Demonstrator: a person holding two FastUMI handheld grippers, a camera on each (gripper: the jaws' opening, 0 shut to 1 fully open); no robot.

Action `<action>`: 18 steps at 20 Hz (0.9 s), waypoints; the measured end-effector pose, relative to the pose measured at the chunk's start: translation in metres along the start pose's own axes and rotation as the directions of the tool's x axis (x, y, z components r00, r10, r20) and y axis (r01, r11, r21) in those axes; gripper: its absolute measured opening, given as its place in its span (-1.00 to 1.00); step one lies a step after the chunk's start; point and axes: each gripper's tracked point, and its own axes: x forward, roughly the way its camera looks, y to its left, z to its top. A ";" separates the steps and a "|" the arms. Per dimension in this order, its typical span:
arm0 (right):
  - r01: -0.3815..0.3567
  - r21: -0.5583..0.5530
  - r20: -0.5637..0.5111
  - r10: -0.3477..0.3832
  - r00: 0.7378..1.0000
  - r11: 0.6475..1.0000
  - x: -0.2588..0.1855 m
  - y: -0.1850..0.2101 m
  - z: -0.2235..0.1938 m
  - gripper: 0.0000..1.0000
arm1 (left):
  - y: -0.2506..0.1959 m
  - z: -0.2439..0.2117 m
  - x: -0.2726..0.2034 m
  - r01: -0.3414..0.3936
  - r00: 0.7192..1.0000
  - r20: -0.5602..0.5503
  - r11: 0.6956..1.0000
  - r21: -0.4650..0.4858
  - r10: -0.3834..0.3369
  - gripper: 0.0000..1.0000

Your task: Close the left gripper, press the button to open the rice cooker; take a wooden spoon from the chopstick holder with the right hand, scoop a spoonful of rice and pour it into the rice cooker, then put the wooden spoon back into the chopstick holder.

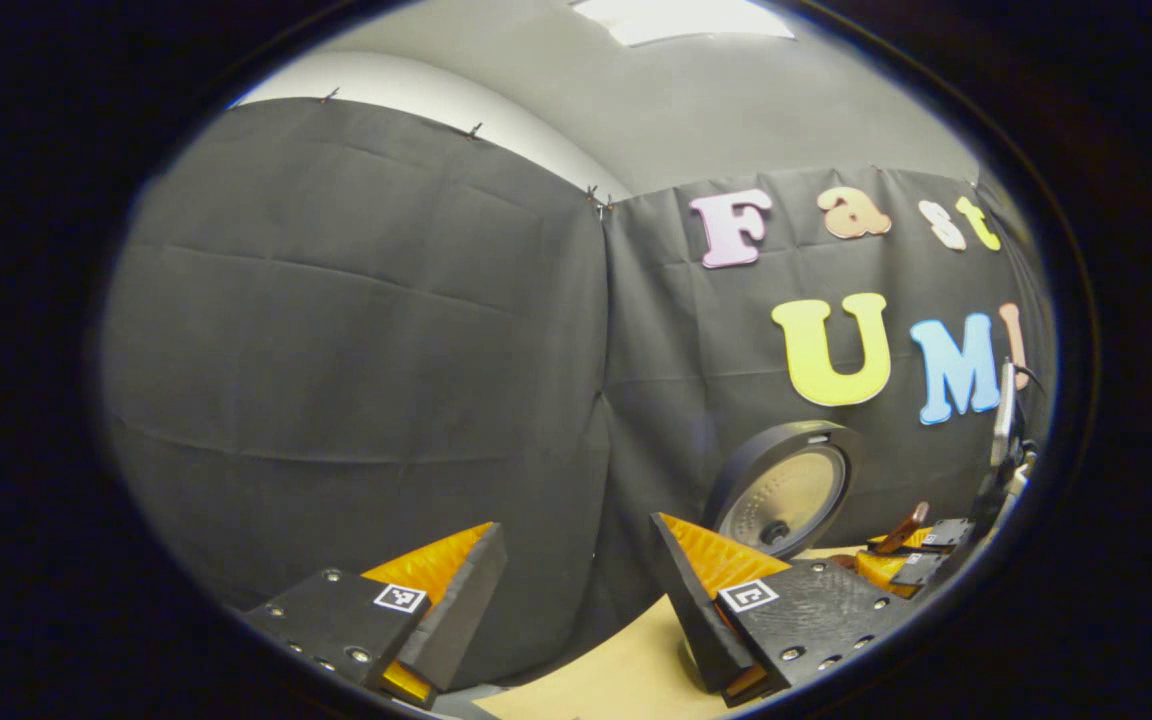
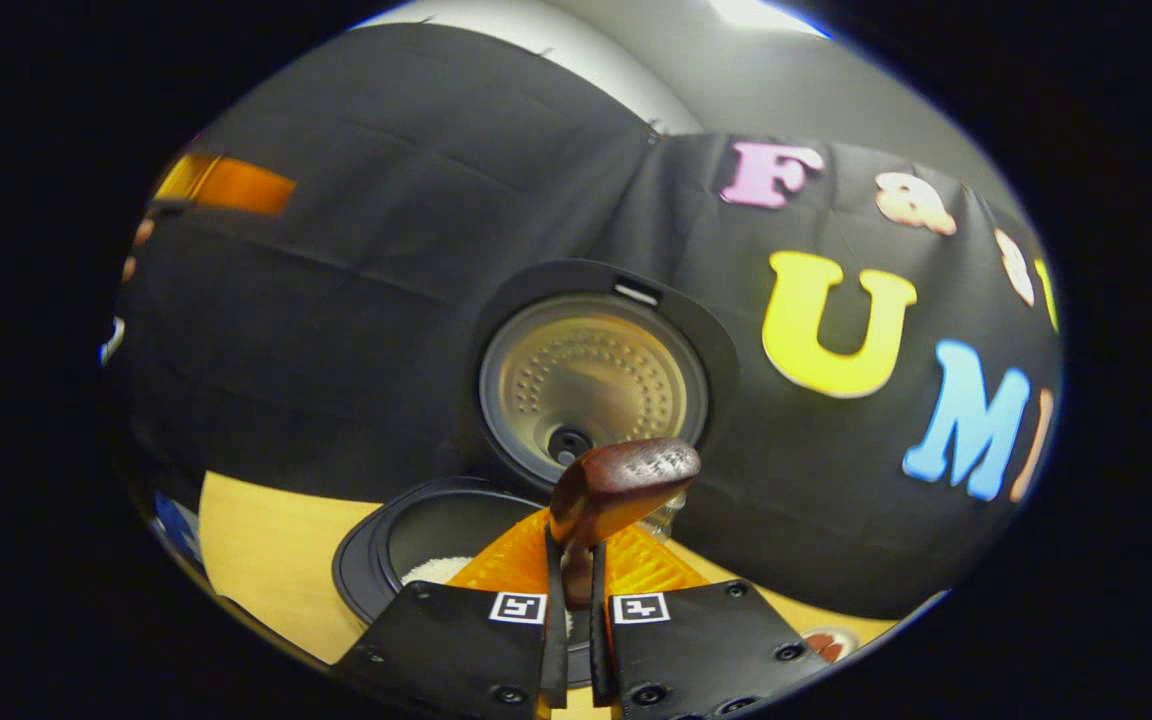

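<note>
Spoon [image 2: 626,485] handle sits clenched between the right gripper [image 2: 576,575] fingers, both pressing on the wood low on the stem, with the bowl rising past the fingertips and a few white grains clinging to its face. Just beyond it the cooker [image 2: 376,560] stands with its lid [image 2: 591,385] thrown fully back against the cloth, and white rice lies in the dark pot, partly hidden behind the fingers. By my reckoning the pour is at or near its end, since little is left on the bowl, though I cannot tell whether more lies on its hidden side. To do this step well I would keep the grip firm and low, roll the wrist over the middle of the pot and not its rim, and give the last grains time to drop before lifting away, clear of the raised lid. From the left gripper view, the left gripper [image 1: 576,590] hangs released, fingers wide apart over the table [image 1: 626,660], well off from the cooker, whose lid shows farther right. The holder I cannot make out, so the return path needs a look first.
</note>
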 end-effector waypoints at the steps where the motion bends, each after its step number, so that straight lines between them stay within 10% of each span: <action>1: 0.000 -0.061 0.011 0.001 1.000 0.998 -0.003 0.004 -0.001 -0.80 | -0.001 0.001 0.000 -0.001 1.000 0.004 1.000 0.001 0.001 0.76; 4: -0.015 -0.125 -0.005 0.014 1.000 0.992 -0.007 0.009 -0.008 -0.79 | -0.001 0.004 0.002 0.001 1.000 0.009 1.000 0.005 -0.001 0.76; 8: -0.033 0.106 -0.079 0.042 0.996 0.994 -0.009 0.006 -0.019 -0.79 | -0.012 0.008 0.004 0.017 1.000 0.015 1.000 -0.002 -0.017 0.76; 18: 0.161 0.552 -0.173 -0.077 0.982 0.818 -0.050 -0.103 -0.020 -0.82 | -0.066 0.024 0.006 0.115 0.992 0.044 0.993 -0.020 -0.114 0.77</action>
